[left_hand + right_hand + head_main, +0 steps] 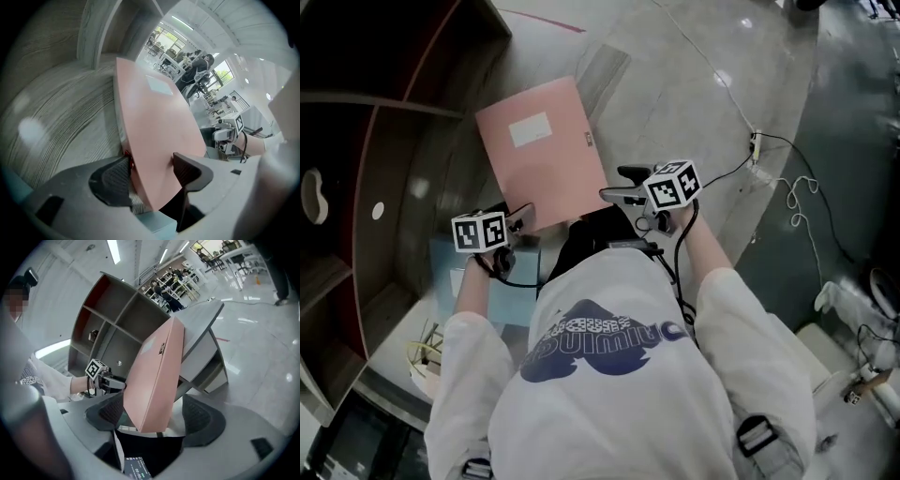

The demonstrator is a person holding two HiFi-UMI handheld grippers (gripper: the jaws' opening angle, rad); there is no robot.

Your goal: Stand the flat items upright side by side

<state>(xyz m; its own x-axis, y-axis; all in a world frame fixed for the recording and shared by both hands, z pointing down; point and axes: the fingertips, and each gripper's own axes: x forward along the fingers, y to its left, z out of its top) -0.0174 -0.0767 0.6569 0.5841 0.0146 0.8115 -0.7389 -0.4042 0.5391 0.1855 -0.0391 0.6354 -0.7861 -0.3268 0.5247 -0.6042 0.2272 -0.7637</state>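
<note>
The pink folder (548,155) sits tilted over the grey table (675,103), beside the wooden shelf unit (384,122), with its near end towards the person. The left claw (152,168) straddles one near corner, a pad on each face, and seems to be gripping it, though contact on the underside is hard to judge. The right claw (157,416) stands wide open around the other near corner, its pads clear of the folder.

The pink folder (546,150) looks matt and smooth, like card. The bench (56,122) shows grey wood grain with a faint sheen. The floor (267,343) is glossy.
</note>
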